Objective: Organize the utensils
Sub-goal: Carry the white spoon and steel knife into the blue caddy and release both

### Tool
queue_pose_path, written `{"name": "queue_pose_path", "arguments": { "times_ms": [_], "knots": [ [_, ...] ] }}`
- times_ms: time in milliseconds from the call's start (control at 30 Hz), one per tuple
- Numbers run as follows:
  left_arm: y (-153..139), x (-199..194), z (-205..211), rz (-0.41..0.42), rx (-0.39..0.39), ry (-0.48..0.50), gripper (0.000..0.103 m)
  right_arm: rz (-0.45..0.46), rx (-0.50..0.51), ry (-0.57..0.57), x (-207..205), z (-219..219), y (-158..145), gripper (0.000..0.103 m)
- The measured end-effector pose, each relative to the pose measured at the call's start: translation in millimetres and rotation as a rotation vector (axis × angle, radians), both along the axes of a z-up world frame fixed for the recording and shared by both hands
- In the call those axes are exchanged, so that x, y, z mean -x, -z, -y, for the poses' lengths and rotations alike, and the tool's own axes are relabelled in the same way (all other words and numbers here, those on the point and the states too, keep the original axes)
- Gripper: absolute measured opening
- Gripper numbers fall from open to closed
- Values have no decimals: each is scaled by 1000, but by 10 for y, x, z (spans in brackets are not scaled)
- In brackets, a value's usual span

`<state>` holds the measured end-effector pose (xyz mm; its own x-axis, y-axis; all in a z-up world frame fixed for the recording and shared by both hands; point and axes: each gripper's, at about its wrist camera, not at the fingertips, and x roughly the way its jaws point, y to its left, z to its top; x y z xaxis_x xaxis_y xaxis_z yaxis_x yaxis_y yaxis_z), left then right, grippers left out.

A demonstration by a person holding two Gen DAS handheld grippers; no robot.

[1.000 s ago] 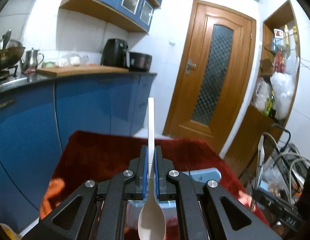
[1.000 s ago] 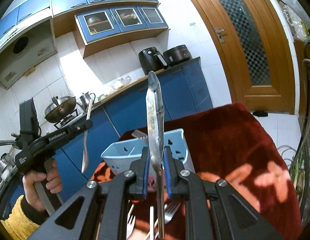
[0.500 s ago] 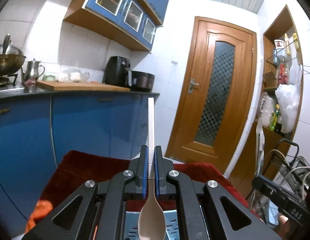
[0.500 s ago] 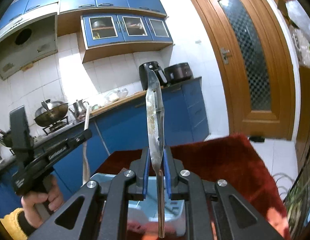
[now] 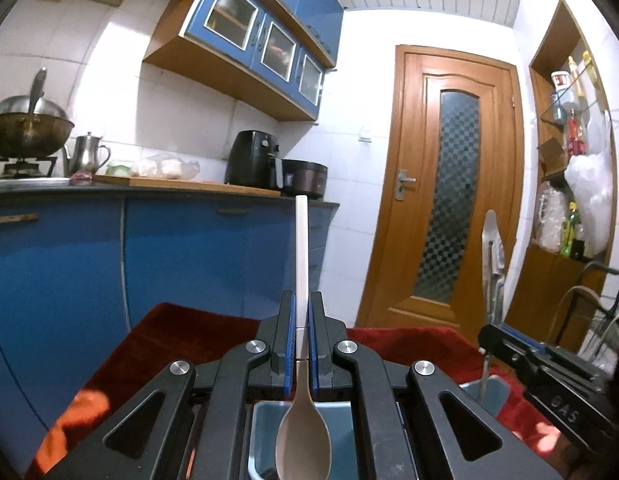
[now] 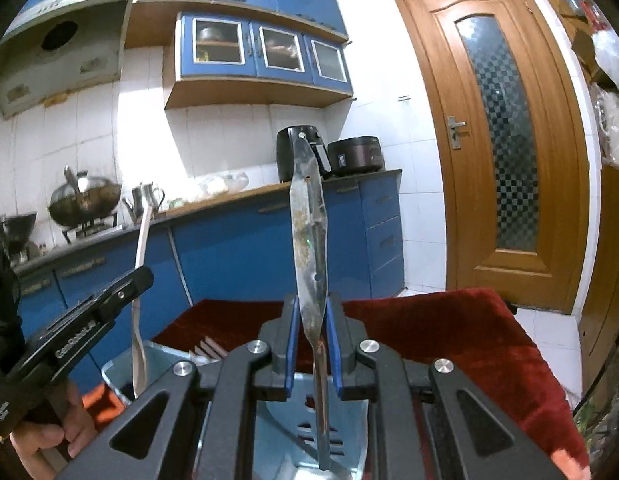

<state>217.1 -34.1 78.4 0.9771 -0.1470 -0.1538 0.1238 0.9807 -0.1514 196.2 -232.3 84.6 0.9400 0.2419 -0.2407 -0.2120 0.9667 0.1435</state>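
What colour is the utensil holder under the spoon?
Light blue. The holder shows best in the right wrist view; the spoon hangs over it.

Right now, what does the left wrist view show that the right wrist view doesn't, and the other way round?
Left wrist only: the beige spoon's bowl hanging over a compartment of the pale blue plastic caddy, and open wooden shelves beside the door.

Right wrist only: the worn metal utensil up close, its lower end over the caddy's slotted compartment, brown sticks in another compartment, a grey range hood, a hand.

Both: left gripper and right gripper, each clamped on its utensil; red cloth.
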Motion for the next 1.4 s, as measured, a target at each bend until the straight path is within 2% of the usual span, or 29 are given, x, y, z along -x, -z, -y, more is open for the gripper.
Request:
{"name": "queue_pose_path", "arguments": {
  "times_ms": [300, 400, 467, 533, 733, 1400],
  "knots": [
    [111, 52, 25, -41, -51, 19, 6, -73, 27, -18, 94, 17, 99, 16],
    [114, 79, 22, -62, -53, 36, 13, -81, 38, -31, 133, 8, 83, 16],
    [102, 86, 8, -87, -40, 55, 25, -92, 41, -36, 152, 4, 75, 16],
    [82, 128, -2, -93, -36, 61, 30, -96, 32, -37, 173, 10, 61, 18],
    [-17, 264, -6, -117, -59, 94, 31, -109, -25, -53, 263, 64, -5, 22],
    [-310, 964, -213, -222, -67, 152, 32, -149, -49, -74, 1037, -39, -324, 24]
  ]
}}
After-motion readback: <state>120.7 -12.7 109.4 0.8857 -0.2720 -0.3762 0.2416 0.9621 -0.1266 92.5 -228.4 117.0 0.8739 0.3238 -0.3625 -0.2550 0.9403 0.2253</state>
